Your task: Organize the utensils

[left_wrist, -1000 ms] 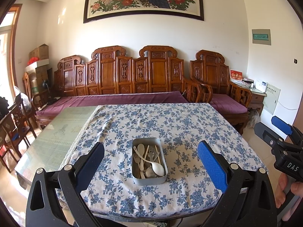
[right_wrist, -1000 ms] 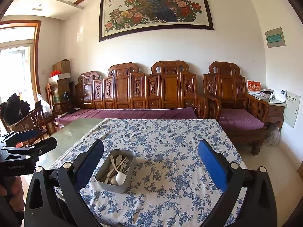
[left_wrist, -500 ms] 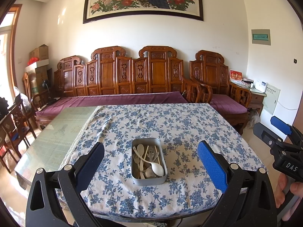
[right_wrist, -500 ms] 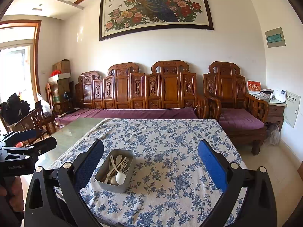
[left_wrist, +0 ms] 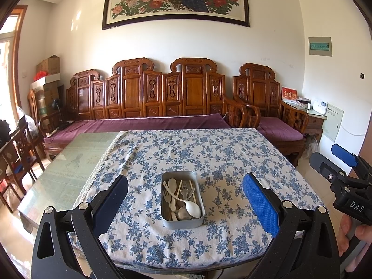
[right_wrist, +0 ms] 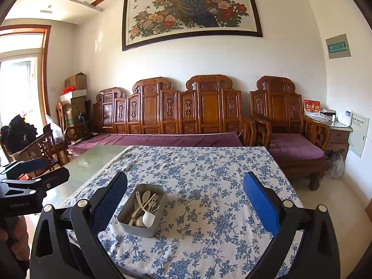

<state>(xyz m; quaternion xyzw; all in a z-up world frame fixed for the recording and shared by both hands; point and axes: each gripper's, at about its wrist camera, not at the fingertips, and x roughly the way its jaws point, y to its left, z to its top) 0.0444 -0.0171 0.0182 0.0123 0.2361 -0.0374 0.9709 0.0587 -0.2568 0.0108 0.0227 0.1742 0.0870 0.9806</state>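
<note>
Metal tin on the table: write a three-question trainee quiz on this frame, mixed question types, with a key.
1. True or false: the left gripper grips a utensil.
2. The white spoon lies: A) on the tablecloth B) in the metal tin C) between the right gripper fingers.
3. What covers the table beneath the tin?

Key: 1 false, both grippers are open and empty; 2 B; 3 a blue floral tablecloth.

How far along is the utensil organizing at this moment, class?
Barely begun. Done: nothing visibly; the utensils lie jumbled in the metal tin. In hand: nothing; left gripper and right gripper are open, hovering short of it. Left: all the sorting.
</note>
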